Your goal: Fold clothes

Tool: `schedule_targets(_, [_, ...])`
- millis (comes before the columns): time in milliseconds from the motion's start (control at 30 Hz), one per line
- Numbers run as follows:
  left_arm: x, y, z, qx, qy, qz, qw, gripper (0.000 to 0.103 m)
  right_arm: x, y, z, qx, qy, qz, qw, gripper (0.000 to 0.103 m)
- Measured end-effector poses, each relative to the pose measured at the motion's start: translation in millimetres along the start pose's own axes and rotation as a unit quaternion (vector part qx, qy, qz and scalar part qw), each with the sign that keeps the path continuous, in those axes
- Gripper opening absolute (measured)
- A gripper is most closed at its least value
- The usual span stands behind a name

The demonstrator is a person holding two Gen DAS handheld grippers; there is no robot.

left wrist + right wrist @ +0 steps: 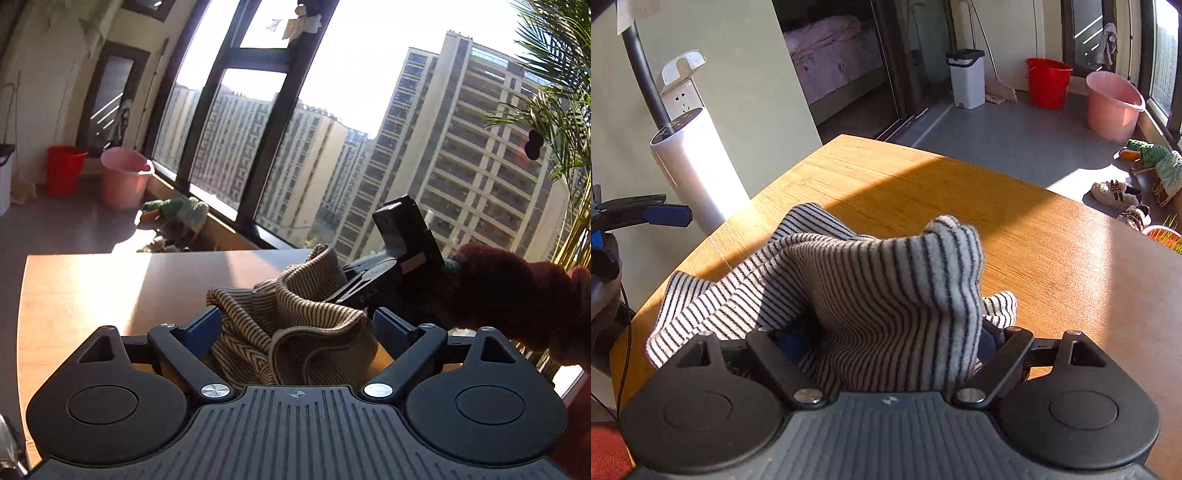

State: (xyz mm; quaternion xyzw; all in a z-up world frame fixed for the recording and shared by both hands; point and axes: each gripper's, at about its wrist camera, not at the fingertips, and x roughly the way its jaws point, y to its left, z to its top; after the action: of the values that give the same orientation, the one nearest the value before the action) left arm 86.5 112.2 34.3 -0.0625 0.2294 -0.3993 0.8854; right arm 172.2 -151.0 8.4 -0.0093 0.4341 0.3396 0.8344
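Note:
A striped knit garment point(291, 325) lies bunched on the wooden table point(92, 291). My left gripper point(295, 325) stands wide open around the bunch, a blue pad on each side, not squeezing it. In the right wrist view the same striped garment point(871, 288) is piled over my right gripper point(890, 336). Its blue pads are mostly hidden under the cloth, and the fabric rises in a peak between them. The right gripper also shows in the left wrist view point(373, 280), beyond the garment. The left gripper's blue finger tip shows at the right wrist view's left edge point(666, 215).
A window with tower blocks runs behind the table. A red bucket point(1048, 83), a pink bucket point(1112, 105) and slippers point(1115, 194) stand on the floor. A white cylinder point(696, 173) stands by the table's left edge. A palm point(554, 110) is at right.

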Motion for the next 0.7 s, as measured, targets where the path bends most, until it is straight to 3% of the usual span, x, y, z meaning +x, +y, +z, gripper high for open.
schedule_targets(133, [43.9, -48.1, -6.2, 0.078, 0.049, -0.006, 0.9957, 0.095, -4.2, -19.3, -4.9, 0.089, -0.025, 0.026, 0.995, 0.089])
schedule_targets(267, [89.7, -45.1, -10.8, 0.083, 0.077, 0.086, 0.9898, 0.095, -19.7, -28.2, -7.1, 0.152, -0.062, 0.008, 0.986, 0.1])
schedule_targets(367, [107.9, -23.0, -5.8, 0.067, 0.062, 0.165, 0.9821, 0.094, -45.5, -21.6, -17.7, 0.122, -0.123, -0.067, 0.983, 0.1])
schedule_targets(433, [115.9, -11.9, -5.6, 0.058, 0.065, 0.195, 0.9769, 0.095, -59.2, -14.5, -24.8, 0.09, -0.155, -0.121, 0.976, 0.1])
schedule_targets(500, [124.3, -1.3, -7.2, 0.055, 0.072, 0.217, 0.972, 0.097, -57.8, -2.0, -33.2, 0.04, -0.154, -0.178, 0.971, 0.1])
schedule_targets(600, [126.2, 4.5, -9.9, 0.064, 0.08, 0.223, 0.9694, 0.1, -34.1, 7.2, -43.2, 0.003, -0.119, -0.229, 0.966, 0.1])
schedule_targets(700, [123.2, 10.4, -5.3, 0.052, 0.082, 0.228, 0.9687, 0.101, -13.6, 2.2, -46.7, -0.001, -0.119, -0.244, 0.962, 0.102])
